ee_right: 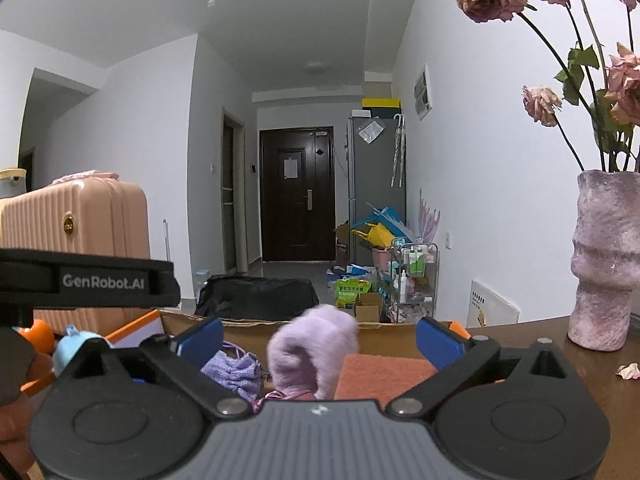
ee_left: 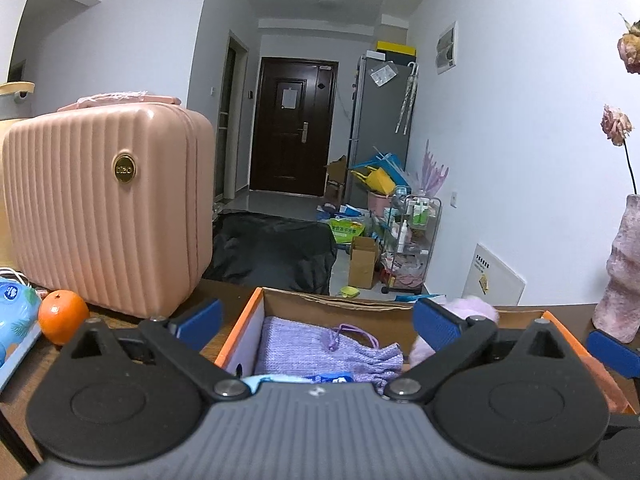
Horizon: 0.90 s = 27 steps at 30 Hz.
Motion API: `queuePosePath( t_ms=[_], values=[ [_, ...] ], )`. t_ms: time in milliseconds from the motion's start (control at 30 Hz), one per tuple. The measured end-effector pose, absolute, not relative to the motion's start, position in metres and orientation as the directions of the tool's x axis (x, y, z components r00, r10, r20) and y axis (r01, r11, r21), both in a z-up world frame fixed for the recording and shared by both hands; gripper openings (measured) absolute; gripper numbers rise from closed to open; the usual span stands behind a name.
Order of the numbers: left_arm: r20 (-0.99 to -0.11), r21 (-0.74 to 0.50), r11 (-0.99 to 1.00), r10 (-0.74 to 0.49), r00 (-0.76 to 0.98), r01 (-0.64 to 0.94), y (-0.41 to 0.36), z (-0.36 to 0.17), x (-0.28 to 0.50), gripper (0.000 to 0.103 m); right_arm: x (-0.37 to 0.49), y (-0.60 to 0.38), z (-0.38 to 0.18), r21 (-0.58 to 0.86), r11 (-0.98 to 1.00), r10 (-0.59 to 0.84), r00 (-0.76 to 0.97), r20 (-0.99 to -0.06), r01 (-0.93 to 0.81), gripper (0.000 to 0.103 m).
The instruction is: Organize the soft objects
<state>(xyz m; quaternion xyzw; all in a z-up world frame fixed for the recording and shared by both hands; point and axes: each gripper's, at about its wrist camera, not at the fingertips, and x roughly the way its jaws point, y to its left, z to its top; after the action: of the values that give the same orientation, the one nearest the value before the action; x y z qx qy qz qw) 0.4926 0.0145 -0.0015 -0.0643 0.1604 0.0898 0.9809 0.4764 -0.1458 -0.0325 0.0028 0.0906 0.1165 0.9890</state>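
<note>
Your left gripper (ee_left: 316,320) and right gripper (ee_right: 320,338) stood wide, empty; pouch (ee_left: 320,350) and fluffy toy (ee_right: 316,344) already lay boxed (ee_left: 360,304).

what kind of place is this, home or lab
Most likely a lived-in home, seen from a wooden table: a dark entry door ends the hallway, a pink suitcase sits on the table, and a vase of dried roses stands nearby.
</note>
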Motion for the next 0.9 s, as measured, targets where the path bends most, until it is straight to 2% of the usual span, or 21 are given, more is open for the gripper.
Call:
queuePosePath(
  t_ms=[900],
  values=[
    [-0.288,-0.073,0.977,0.173,0.942,-0.202,0.007,0.006,0.445,0.103,0.433,-0.167,-0.029,0.035,0.983,0.185,0.969,-0.162,-0.182,0.103]
  ],
)
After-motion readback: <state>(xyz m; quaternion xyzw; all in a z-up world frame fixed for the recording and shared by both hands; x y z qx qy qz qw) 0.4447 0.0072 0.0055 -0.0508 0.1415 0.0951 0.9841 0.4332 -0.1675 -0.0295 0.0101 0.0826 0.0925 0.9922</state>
